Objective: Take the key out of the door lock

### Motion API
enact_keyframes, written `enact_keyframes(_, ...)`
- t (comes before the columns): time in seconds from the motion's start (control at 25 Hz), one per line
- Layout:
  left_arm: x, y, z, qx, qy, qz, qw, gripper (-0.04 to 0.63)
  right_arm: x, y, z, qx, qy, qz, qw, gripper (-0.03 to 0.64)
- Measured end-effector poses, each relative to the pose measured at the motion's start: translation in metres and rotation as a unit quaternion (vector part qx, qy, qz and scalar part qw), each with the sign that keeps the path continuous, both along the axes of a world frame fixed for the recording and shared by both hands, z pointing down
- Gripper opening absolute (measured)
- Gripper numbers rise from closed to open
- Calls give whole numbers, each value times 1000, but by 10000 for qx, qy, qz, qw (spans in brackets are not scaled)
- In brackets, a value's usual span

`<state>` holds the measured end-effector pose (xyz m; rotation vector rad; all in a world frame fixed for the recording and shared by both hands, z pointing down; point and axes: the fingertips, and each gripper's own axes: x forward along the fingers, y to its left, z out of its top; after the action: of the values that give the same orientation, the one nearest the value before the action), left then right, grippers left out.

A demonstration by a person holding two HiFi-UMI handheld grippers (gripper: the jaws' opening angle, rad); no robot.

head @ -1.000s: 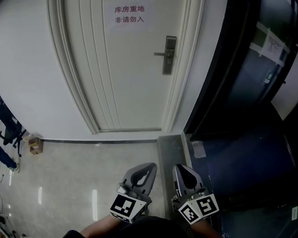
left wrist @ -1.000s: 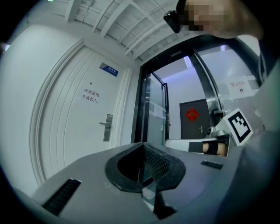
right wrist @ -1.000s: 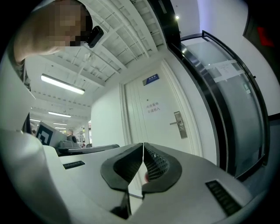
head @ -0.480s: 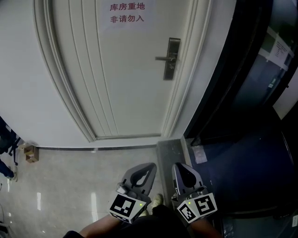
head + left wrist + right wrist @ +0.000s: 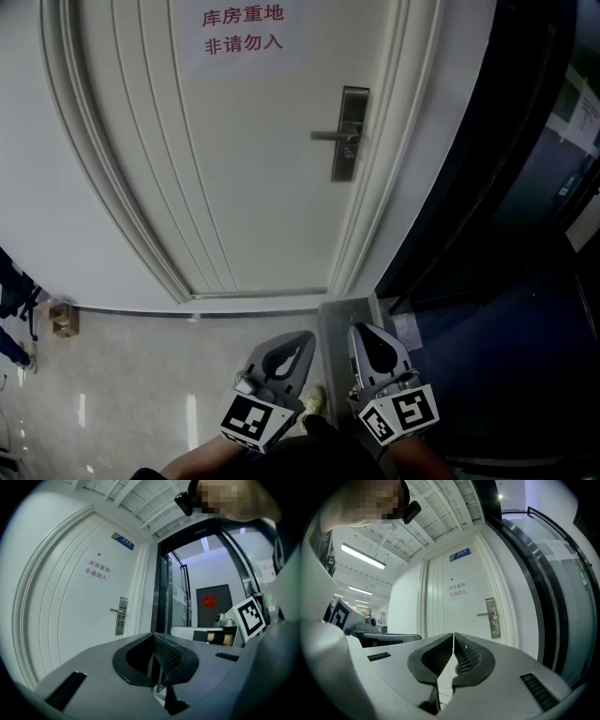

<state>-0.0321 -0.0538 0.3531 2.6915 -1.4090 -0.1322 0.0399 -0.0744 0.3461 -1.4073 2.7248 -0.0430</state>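
Note:
A white panelled door [image 5: 253,141] carries a metal lock plate with a lever handle [image 5: 349,133] at its right side; the same lock plate [image 5: 120,616] [image 5: 492,618] shows far off in both gripper views. The key is too small to make out. My left gripper [image 5: 298,339] and right gripper [image 5: 364,336] are held low, close to the body and well short of the door. Both have their jaws pressed together with nothing between them.
A sign with red print [image 5: 242,30] hangs on the door. To the right stands a dark glass partition with a black frame [image 5: 487,187]. A small cardboard box [image 5: 64,319] lies on the glossy tile floor [image 5: 122,375] by the left wall.
The door and lock plate have grown larger and shifted slightly in the head view as the person comes closer. Both grippers keep the same low position, still shut.

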Motion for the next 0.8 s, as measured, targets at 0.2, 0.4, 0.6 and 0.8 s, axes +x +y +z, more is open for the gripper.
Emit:
enact_keyframes(0.2,16,-58,-7,-10,5,-100,9999,6,20,-68,-7,153,291,-8,9995,17)
enact_keyframes(0.4,31,-112,-11,12,0,-282,9996,6,38,-135,-14,664,910,91,9936,17)
enact_keyframes(0.6,43,-151,-15,-6,-39,-362,9993,6,47,-192,-13,933,1440,234,9849,17)
enact_keyframes(0.8,45,-183,-14,-43,-46,-415,9991,6,42,-249,-14,1310,2093,343,9684,17)
